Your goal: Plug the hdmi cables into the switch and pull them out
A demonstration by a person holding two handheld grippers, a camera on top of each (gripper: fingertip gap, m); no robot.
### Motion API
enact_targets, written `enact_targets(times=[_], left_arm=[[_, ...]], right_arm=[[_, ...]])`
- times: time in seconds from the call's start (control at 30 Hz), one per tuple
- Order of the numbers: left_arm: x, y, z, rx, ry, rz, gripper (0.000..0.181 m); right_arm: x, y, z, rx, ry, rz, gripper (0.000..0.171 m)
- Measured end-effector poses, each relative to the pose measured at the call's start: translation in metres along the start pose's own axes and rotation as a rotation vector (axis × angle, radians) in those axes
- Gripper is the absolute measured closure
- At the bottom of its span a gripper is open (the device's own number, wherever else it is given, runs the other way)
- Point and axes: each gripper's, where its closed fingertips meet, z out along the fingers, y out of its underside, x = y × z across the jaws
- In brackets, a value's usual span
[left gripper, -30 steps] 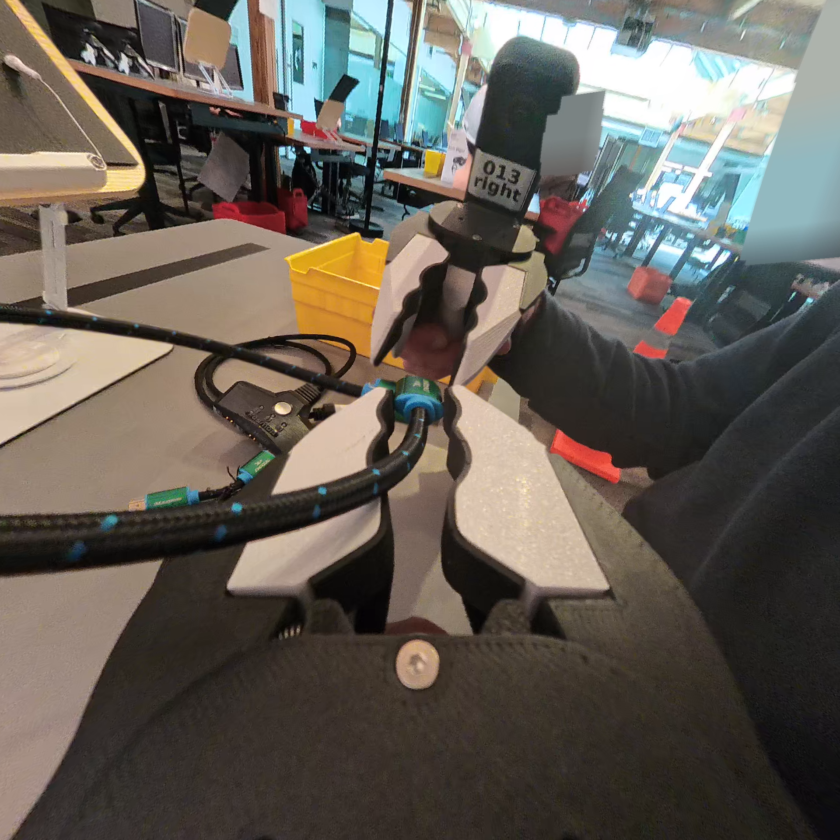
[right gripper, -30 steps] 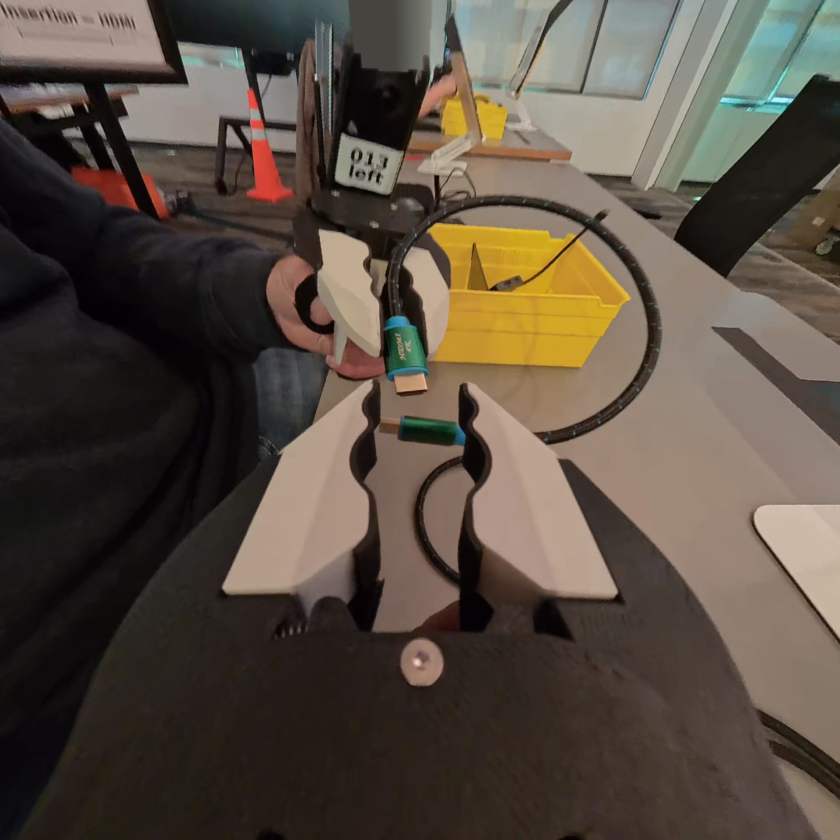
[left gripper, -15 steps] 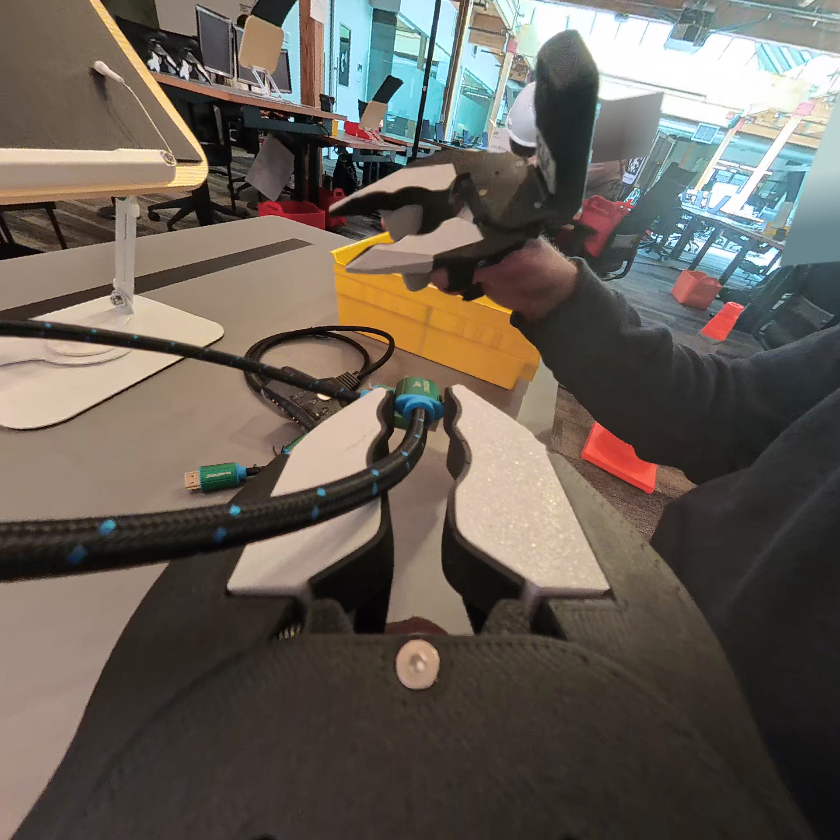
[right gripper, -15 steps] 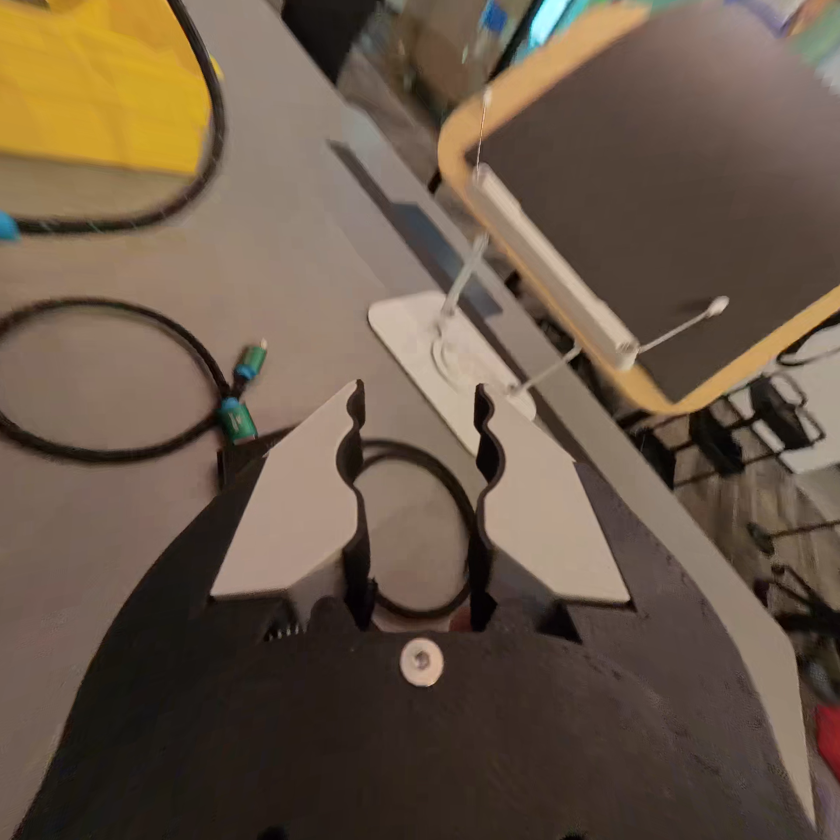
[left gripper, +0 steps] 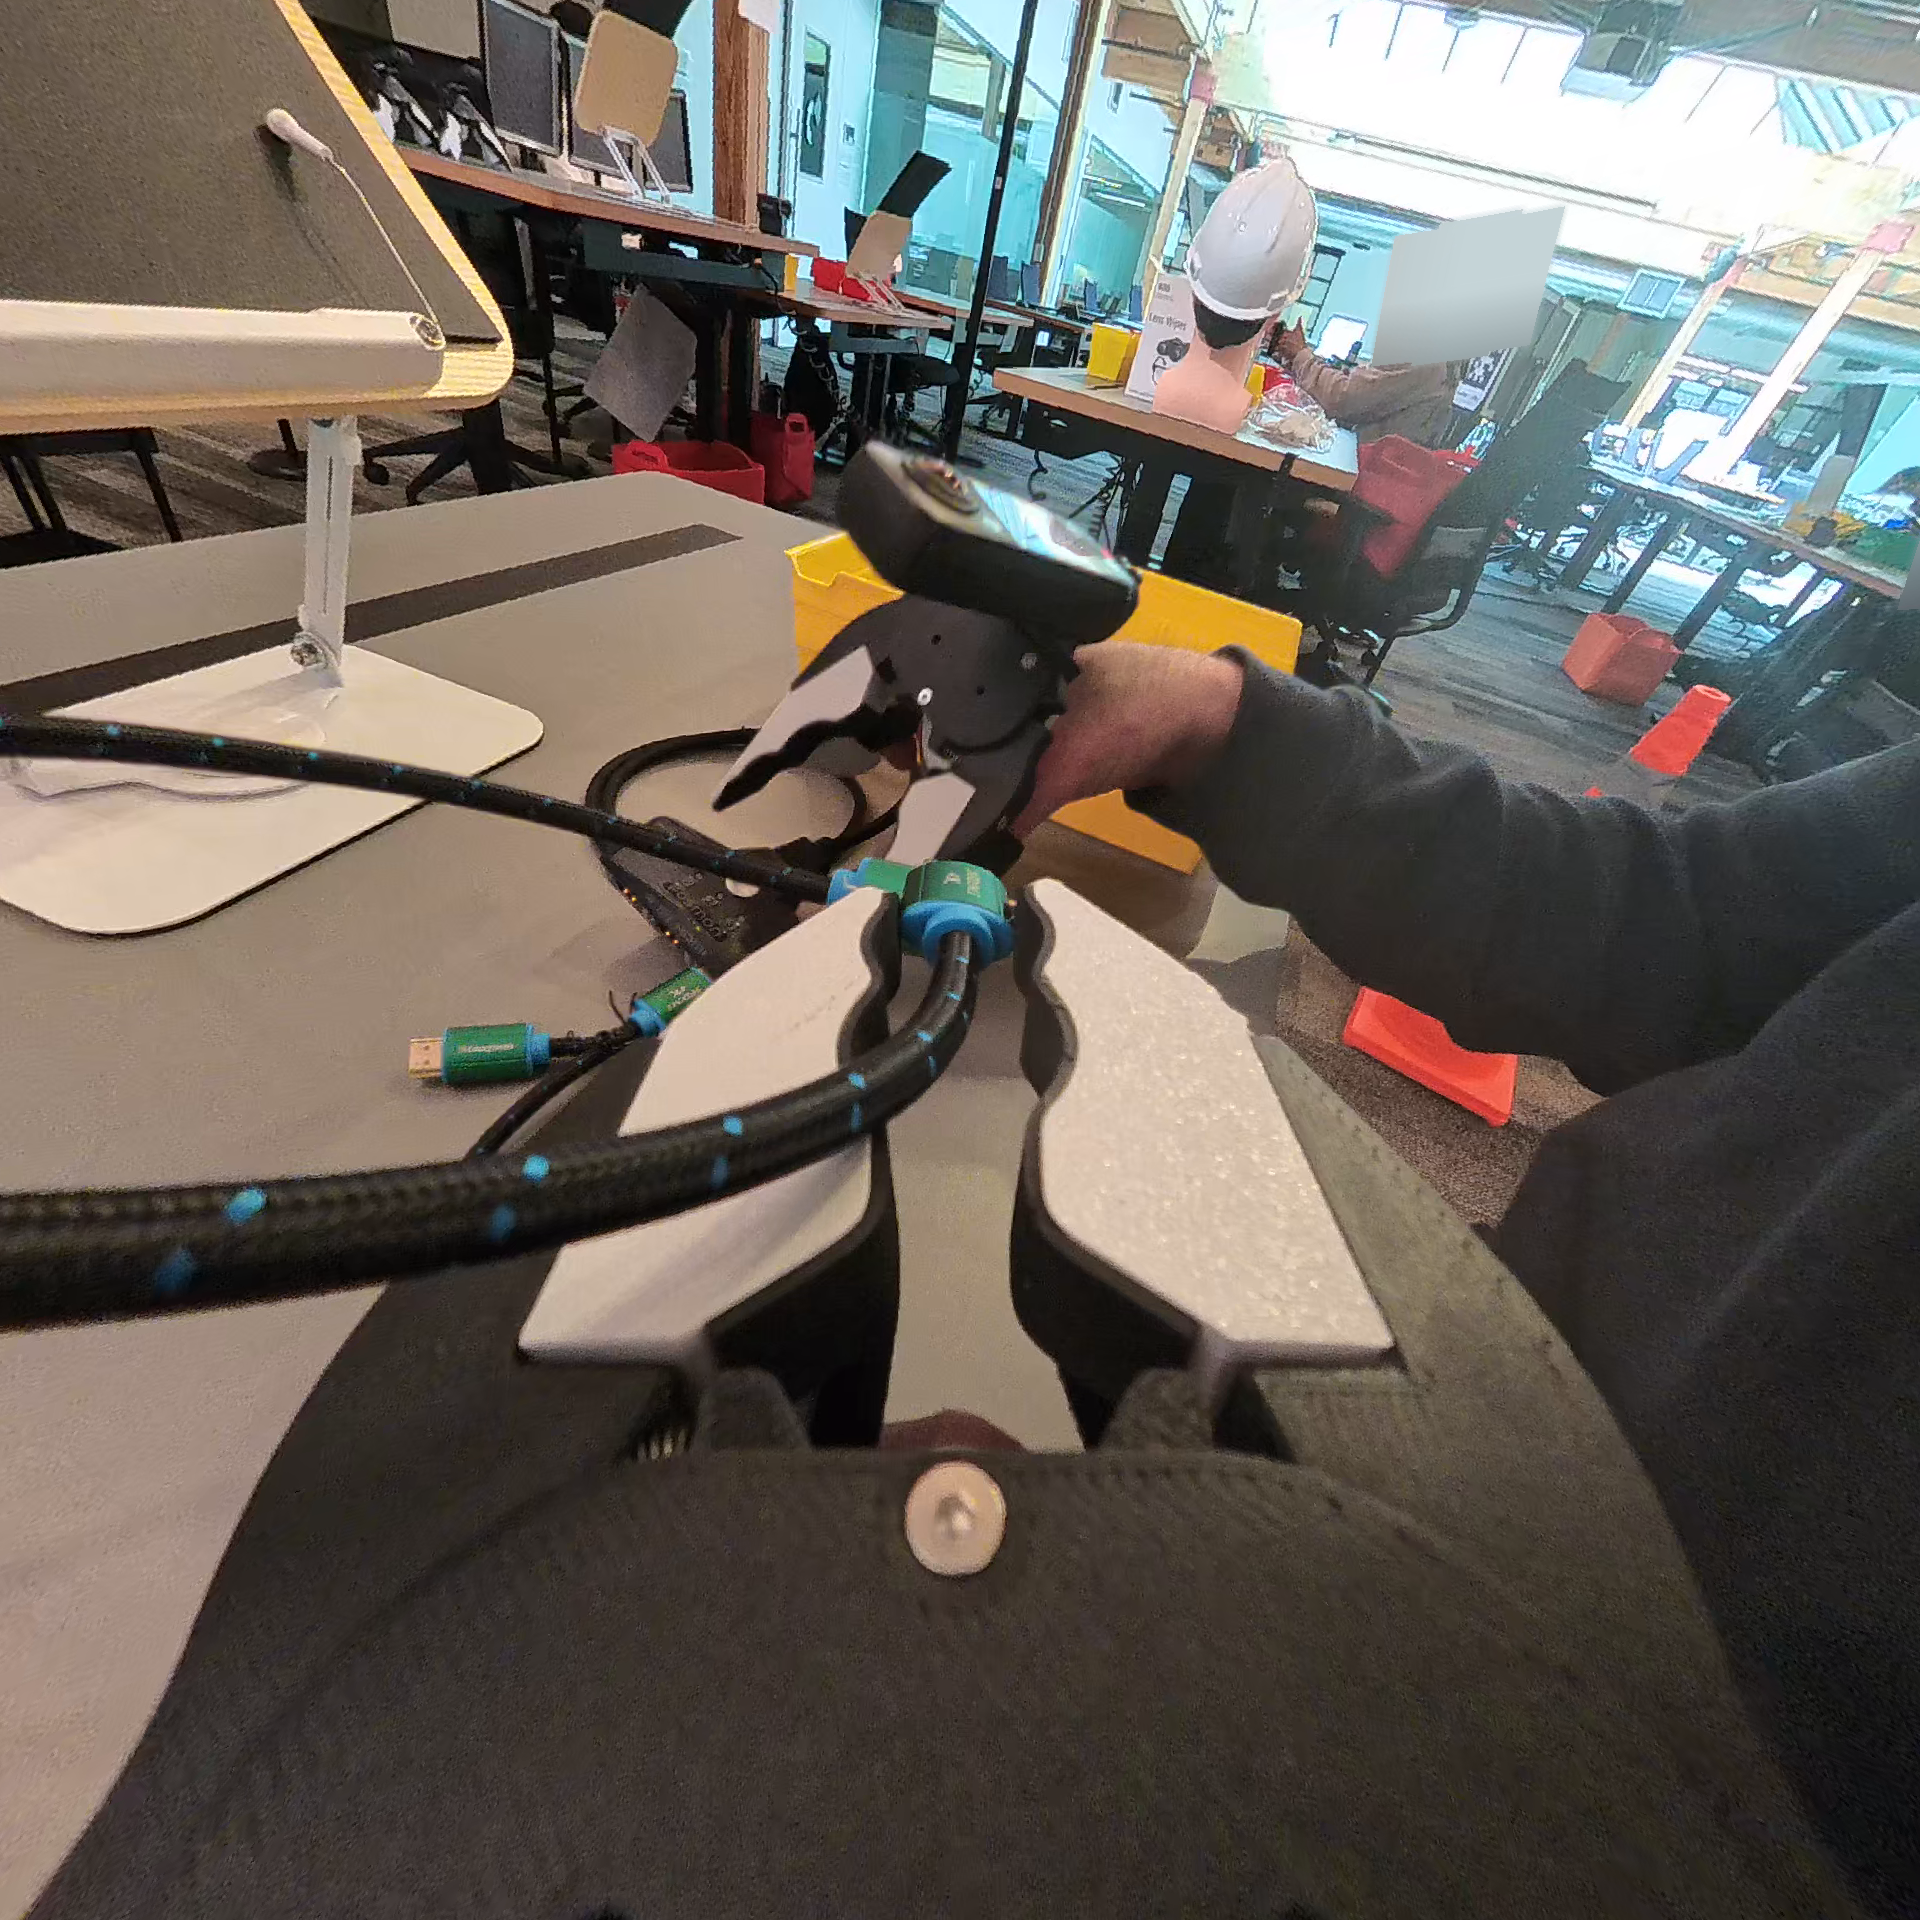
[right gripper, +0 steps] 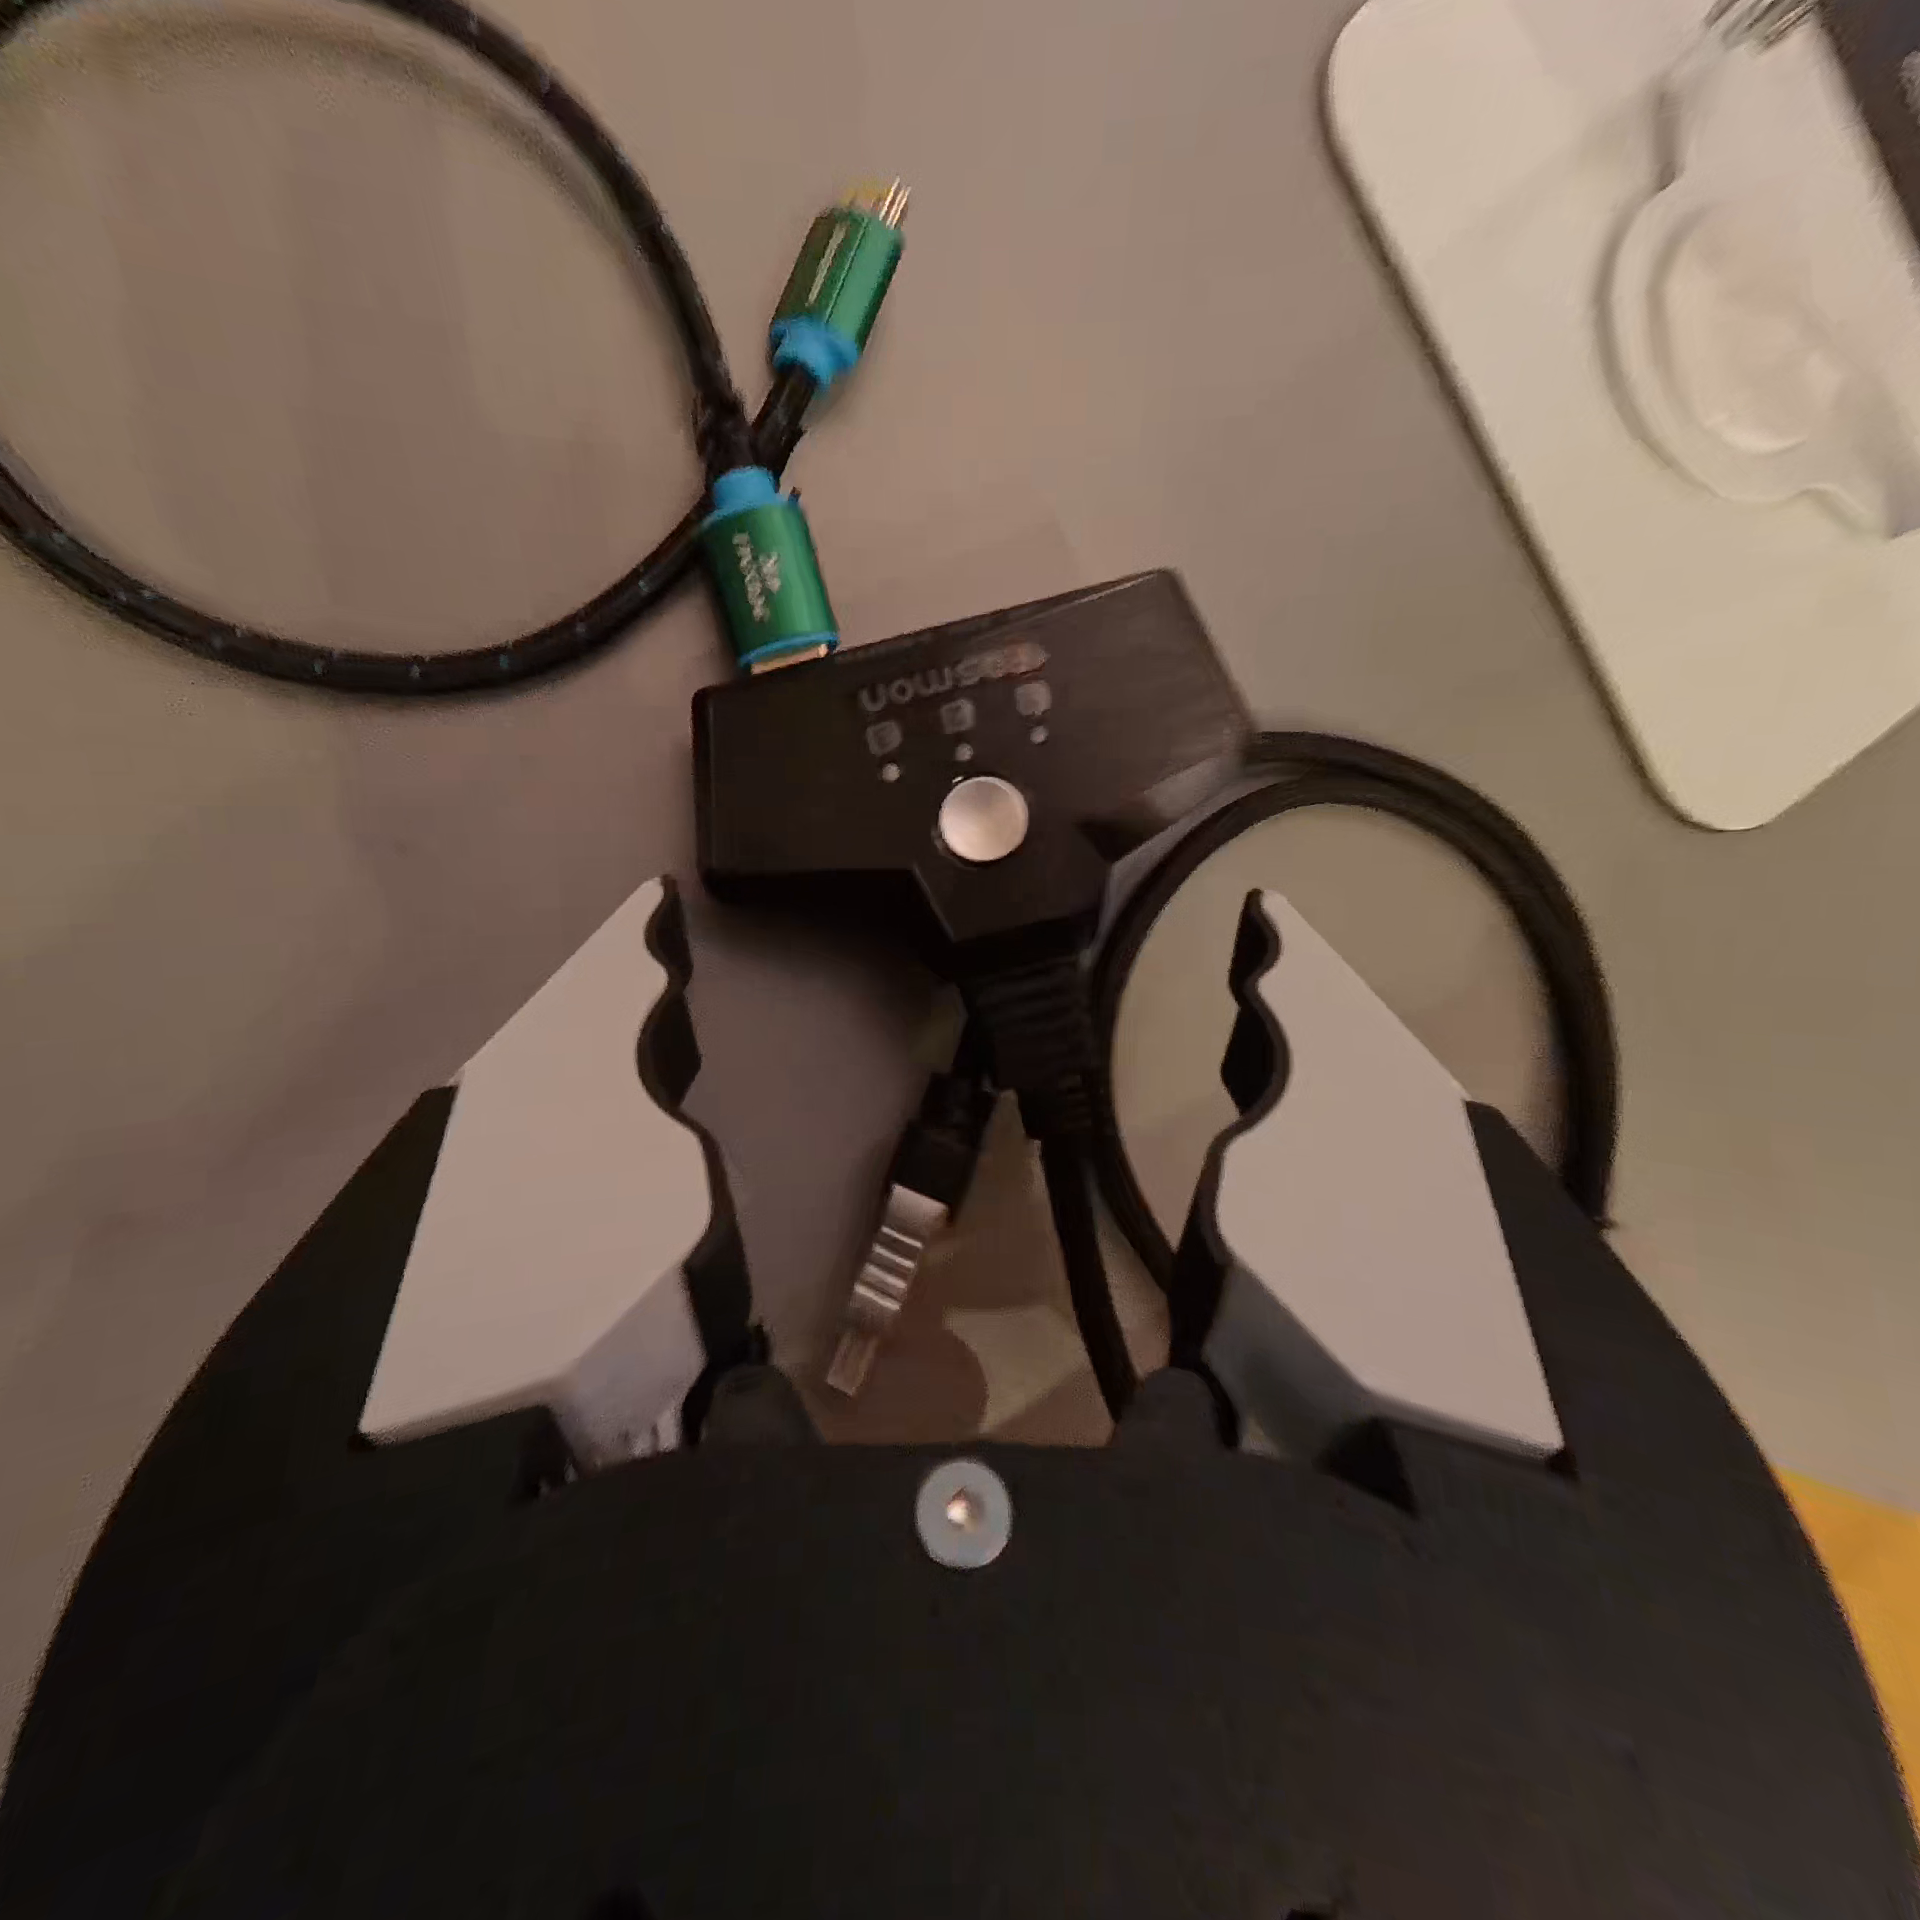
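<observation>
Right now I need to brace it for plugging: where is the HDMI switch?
In the right wrist view, the black switch lies on the grey table, just ahead of the open right gripper, a green plug at its far-left corner.

The left gripper (left gripper: 951, 914) has two pale grey, speckled fingers (left gripper: 1164, 1132) with wavy black inner edges, seated in a matte black textured body with a silver screw (left gripper: 954, 1519) at its centre. The right gripper (right gripper: 961, 904) is the same build (grey fingers (right gripper: 551, 1164), scalloped black edges, a silver screw (right gripper: 961, 1512) below them). Beside that right gripper, seen from the left wrist view, the person's arm wears a dark long sleeve (left gripper: 1507, 894), and a black camera housing (left gripper: 982, 561) sits on top.
</observation>
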Motion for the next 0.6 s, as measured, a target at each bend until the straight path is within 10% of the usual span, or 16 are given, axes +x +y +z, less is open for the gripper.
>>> enact_targets(times=[0.6], left_arm=[[-0.014,-0.003,-0.003,0.018,-0.056,-0.007,0.161]], right_arm=[[-0.012,-0.018,0.006,0.19,-0.039,0.086,0.091]])
